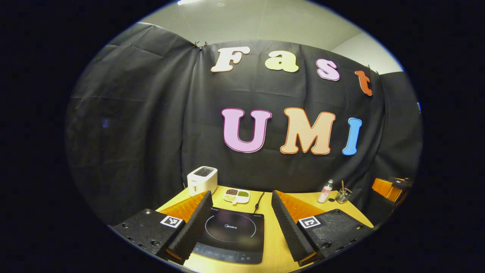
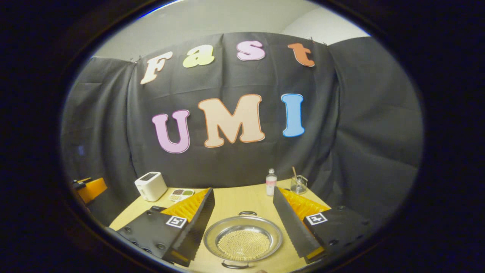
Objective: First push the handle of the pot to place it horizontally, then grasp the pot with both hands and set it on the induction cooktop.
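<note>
The right gripper (image 2: 242, 227), fingers wide apart, hangs over the pot (image 2: 243, 238) (handles at twelve and six). The left gripper (image 1: 238, 223), fingers apart too, waits above the induction cooktop (image 1: 231, 235).

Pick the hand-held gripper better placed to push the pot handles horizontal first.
Right, probably. The right hand-held gripper hangs open directly over the round steel pot, whose handles sit near and far. The left hand-held gripper frames the black induction cooktop instead.

Dim booth, soft overhead light from the upper centre; strong fisheye bending at the edges; faint glare on the pot (image 2: 243, 238), sharp centre focus
</note>
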`<state>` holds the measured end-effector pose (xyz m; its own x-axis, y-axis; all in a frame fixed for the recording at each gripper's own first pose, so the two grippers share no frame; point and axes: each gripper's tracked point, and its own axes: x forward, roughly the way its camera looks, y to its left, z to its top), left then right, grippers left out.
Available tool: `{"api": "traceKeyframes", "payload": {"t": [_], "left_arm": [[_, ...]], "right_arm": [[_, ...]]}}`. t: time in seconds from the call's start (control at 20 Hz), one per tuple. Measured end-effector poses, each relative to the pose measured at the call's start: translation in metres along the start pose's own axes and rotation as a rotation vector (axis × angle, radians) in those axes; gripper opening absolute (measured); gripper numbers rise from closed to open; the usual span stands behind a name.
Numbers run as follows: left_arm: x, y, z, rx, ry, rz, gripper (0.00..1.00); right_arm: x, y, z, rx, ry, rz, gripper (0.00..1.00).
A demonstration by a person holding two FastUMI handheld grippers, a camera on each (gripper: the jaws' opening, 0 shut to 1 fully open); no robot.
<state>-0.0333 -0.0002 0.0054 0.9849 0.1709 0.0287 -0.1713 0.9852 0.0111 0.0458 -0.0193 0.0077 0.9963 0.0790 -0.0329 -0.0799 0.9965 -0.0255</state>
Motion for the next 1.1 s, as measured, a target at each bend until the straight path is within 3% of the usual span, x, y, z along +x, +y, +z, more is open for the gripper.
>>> {"api": "traceKeyframes", "payload": {"t": [0.05,0.2,0.35,0.45,0.65,0.7,0.75,0.95,1.1], "left_arm": [[-0.001,0.000,0.000,0.007,0.002,0.004,0.92],[-0.004,0.002,0.001,0.013,0.002,0.010,0.95],[-0.003,0.000,-0.001,0.014,0.009,0.003,0.92],[-0.004,-0.001,-0.001,0.001,0.010,-0.008,0.99],[-0.003,0.001,-0.008,-0.024,0.021,-0.033,0.95],[-0.001,0.003,-0.008,-0.024,0.018,-0.035,0.92],[0.001,0.006,-0.007,-0.028,0.016,-0.037,0.92],[0.006,0.007,-0.011,-0.011,0.026,-0.062,0.95],[0.013,0.006,-0.013,-0.008,0.035,-0.078,0.92]], "right_arm": [[0.003,0.004,-0.002,0.004,0.012,0.017,0.90],[0.006,0.010,0.004,0.045,0.001,0.035,0.91],[0.007,0.002,0.006,0.030,-0.009,0.010,0.90],[0.004,-0.002,0.009,0.034,-0.018,-0.006,0.90],[-0.005,-0.006,0.013,0.031,-0.035,-0.034,0.90],[-0.008,-0.007,0.013,0.027,-0.041,-0.040,0.98],[-0.010,-0.008,0.011,0.019,-0.036,-0.049,0.90],[-0.017,-0.009,0.002,0.014,-0.016,-0.072,0.90],[-0.022,-0.010,-0.001,0.006,-0.010,-0.081,0.90]]}}
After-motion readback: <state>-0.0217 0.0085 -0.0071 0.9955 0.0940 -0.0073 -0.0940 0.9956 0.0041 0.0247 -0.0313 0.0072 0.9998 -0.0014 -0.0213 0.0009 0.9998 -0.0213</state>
